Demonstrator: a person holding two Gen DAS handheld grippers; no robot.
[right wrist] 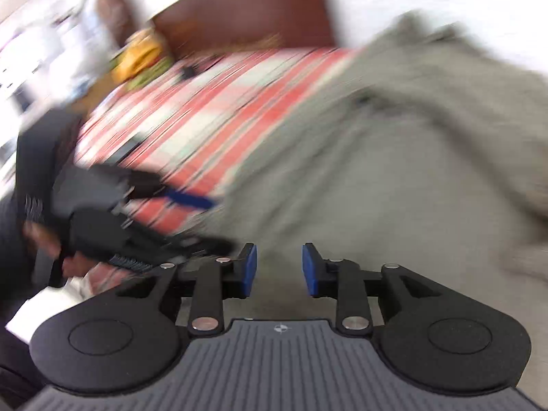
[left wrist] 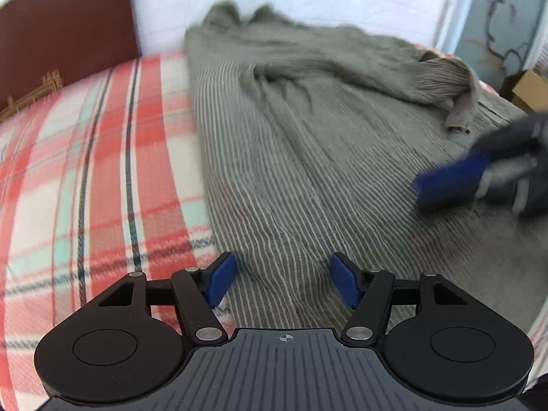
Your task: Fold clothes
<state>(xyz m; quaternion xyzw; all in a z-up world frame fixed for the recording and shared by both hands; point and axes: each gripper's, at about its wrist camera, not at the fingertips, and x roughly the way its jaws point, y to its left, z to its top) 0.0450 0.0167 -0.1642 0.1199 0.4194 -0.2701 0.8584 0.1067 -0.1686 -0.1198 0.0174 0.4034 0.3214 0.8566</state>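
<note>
Grey-green ribbed knit sweater (left wrist: 308, 130) spread flat on my red plaid woven blanket (left wrist: 96, 157), one sleeve rumpled across it, my left gripper (left wrist: 283, 279) spread wide, my right gripper (right wrist: 279, 269) parted, both over cloth, pinching nothing.

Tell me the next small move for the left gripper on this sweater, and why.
Probably lower the left gripper and close it on the near edge of the grey sweater. Its jaws stand open over that edge with nothing between them, and the sweater lies spread on the plaid blanket, one sleeve already across the body.
</note>
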